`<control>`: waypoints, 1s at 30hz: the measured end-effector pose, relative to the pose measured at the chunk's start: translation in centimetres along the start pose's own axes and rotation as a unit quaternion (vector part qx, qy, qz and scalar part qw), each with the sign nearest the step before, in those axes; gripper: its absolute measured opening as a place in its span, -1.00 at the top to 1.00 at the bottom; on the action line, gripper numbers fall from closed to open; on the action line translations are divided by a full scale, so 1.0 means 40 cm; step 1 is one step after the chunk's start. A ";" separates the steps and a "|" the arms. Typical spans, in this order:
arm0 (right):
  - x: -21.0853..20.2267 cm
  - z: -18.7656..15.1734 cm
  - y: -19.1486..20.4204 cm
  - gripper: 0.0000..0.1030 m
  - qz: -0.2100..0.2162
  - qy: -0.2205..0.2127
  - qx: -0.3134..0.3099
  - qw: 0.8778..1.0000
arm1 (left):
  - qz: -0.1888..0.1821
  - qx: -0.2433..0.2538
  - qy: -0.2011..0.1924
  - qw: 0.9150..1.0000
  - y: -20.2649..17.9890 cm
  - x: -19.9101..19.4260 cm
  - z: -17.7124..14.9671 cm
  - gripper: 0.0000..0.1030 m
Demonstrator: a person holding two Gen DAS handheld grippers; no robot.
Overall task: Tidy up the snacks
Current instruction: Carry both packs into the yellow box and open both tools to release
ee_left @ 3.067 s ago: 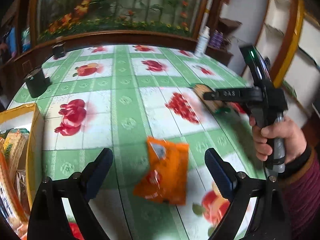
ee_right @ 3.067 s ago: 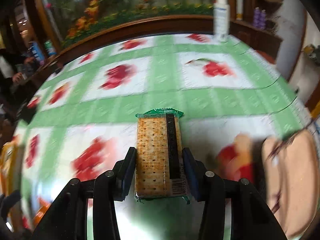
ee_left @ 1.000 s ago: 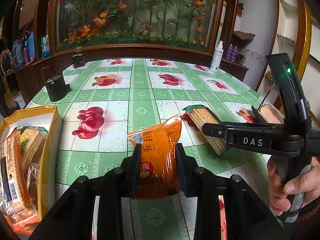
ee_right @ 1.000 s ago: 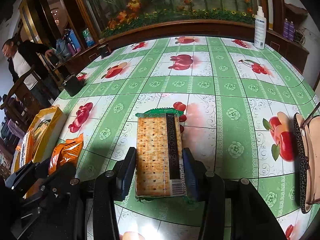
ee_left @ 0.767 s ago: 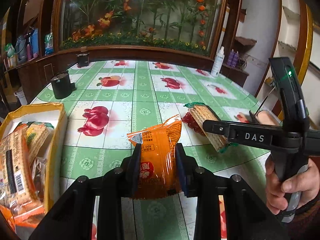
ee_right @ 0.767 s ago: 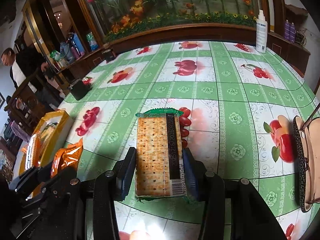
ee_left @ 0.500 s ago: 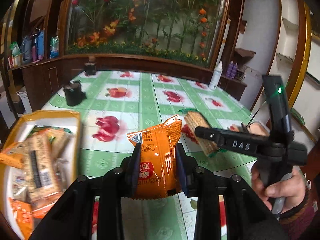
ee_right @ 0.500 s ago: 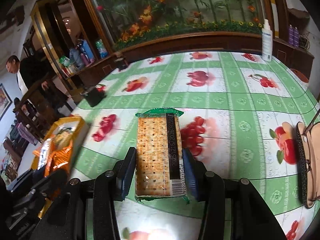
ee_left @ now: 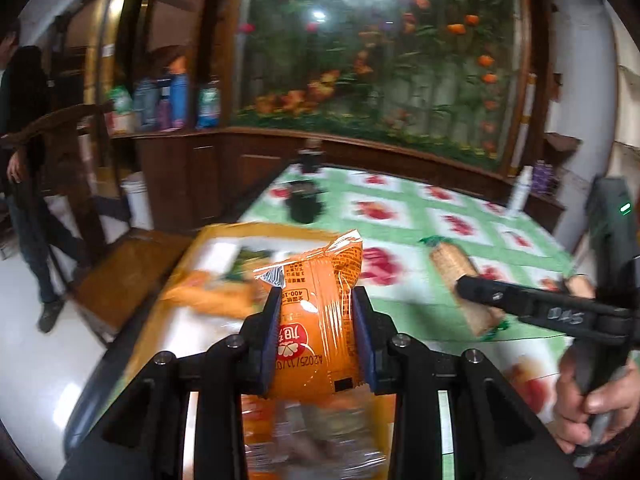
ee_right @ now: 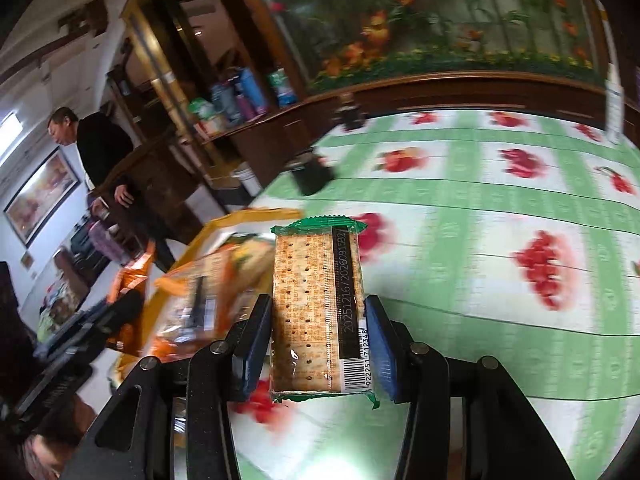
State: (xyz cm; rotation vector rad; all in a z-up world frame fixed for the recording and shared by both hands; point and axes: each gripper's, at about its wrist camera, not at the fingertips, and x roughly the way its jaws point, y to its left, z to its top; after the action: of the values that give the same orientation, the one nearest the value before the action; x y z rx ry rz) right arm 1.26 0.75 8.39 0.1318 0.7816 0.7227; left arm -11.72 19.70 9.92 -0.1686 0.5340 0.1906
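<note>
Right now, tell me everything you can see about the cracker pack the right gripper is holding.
The clear-wrapped rectangular cracker pack shows pale, dotted crackers through its film, with green crimped ends, a black printed strip and a barcode along one side. It looks intact. The right gripper clamps its long sides between blue pads, the pack pointing forward, held above the green fruit-print tablecloth; only the pads visibly touch it.

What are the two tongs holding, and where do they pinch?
The left tongs pinch the crinkly orange plastic snack packet by its long sides. The right tongs pinch the green-ended clear cracker pack by its long sides.
</note>
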 end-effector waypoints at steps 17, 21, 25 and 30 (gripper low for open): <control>0.211 -0.041 0.234 0.02 0.007 0.026 -0.082 0.996 | 0.063 -0.060 0.054 0.995 0.153 0.089 -0.076 0.35; 0.213 -0.045 0.227 0.02 0.009 0.024 -0.084 0.996 | 0.065 -0.065 0.065 0.994 0.159 0.097 -0.078 0.33; 0.212 -0.052 0.229 0.01 0.010 0.023 -0.088 0.996 | 0.073 -0.050 0.067 0.994 0.140 0.094 -0.077 0.32; 0.225 -0.057 0.223 0.00 0.012 0.034 -0.084 0.996 | 0.079 -0.045 0.068 0.994 0.132 0.095 -0.078 0.32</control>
State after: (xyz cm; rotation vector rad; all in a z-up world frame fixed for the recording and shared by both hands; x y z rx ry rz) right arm -0.80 12.90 4.64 -0.0356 0.7822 0.8154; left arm -11.23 24.70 4.72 -0.2291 0.6753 0.3595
